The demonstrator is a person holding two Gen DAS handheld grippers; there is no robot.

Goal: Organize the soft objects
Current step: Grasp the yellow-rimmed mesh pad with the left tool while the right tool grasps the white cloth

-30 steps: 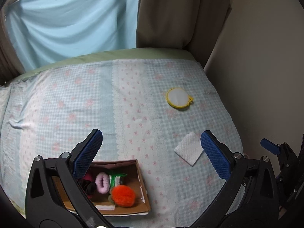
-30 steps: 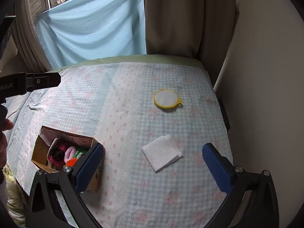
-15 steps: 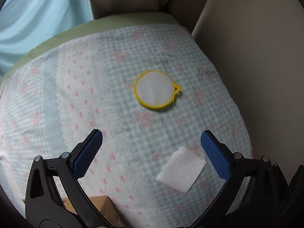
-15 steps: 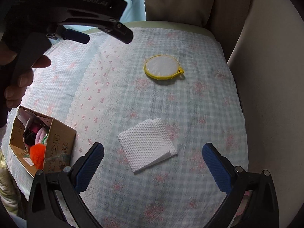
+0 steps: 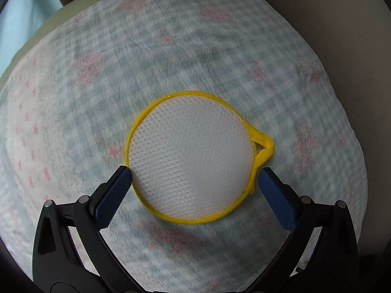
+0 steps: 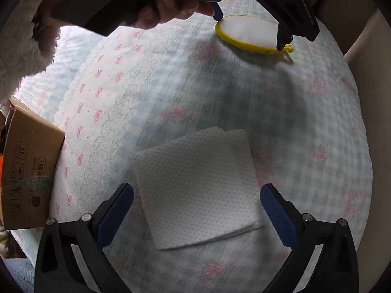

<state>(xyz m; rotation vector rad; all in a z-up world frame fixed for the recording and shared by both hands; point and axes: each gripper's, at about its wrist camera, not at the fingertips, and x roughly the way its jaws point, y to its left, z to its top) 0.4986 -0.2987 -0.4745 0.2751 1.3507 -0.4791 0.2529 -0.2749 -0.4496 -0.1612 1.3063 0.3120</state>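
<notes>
A round white mesh pad with a yellow rim and loop (image 5: 190,156) lies on the checked bedspread (image 5: 171,56). My left gripper (image 5: 194,174) is open, its blue fingertips either side of the pad's near half. The right wrist view shows this pad (image 6: 249,33) with the left gripper (image 6: 249,24) over it. A folded white cloth (image 6: 198,185) lies flat on the bedspread. My right gripper (image 6: 196,190) is open and straddles the cloth's near part.
A cardboard box (image 6: 27,168) stands at the left edge of the bed, its contents mostly hidden. A beige wall (image 5: 342,24) runs along the right side of the bed. A fluffy white sleeve (image 6: 22,48) is at the upper left.
Both grippers have moved forward and down. The left now straddles the yellow-rimmed pad; the right now straddles the white cloth. Both stay open.
</notes>
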